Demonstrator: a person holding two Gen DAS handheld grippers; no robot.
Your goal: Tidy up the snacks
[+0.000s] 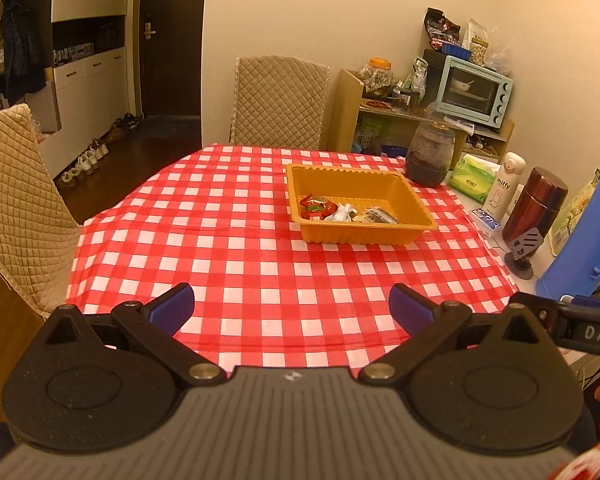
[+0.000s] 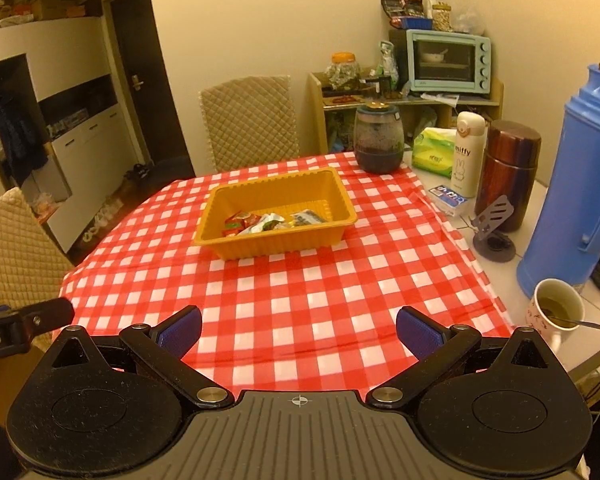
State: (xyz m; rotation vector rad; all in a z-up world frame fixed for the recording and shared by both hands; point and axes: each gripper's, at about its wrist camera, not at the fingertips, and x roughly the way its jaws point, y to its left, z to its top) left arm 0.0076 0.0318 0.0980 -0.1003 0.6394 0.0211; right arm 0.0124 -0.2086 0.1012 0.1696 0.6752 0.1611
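Note:
An orange plastic tray (image 1: 416,204) stands on the red-and-white checked tablecloth (image 1: 240,248); it also shows in the right wrist view (image 2: 340,196). Inside it lie red snack packets (image 1: 314,207), a silver wrapper (image 1: 342,214) and a dark packet (image 1: 378,216); the right wrist view shows the red packets (image 2: 240,224) and the dark packet (image 2: 308,217). My left gripper (image 1: 291,307) is open and empty, above the table's near part, well short of the tray. My right gripper (image 2: 299,329) is open and empty, also short of the tray.
At the table's right stand a dark jar (image 2: 378,140), a tissue pack (image 2: 434,152), a white Miffy bottle (image 2: 466,154), a brown flask (image 2: 508,172), a blue thermos (image 2: 572,200) and a cup with a spoon (image 2: 556,312). Quilted chairs (image 1: 278,100) stand behind and at the left (image 1: 16,208).

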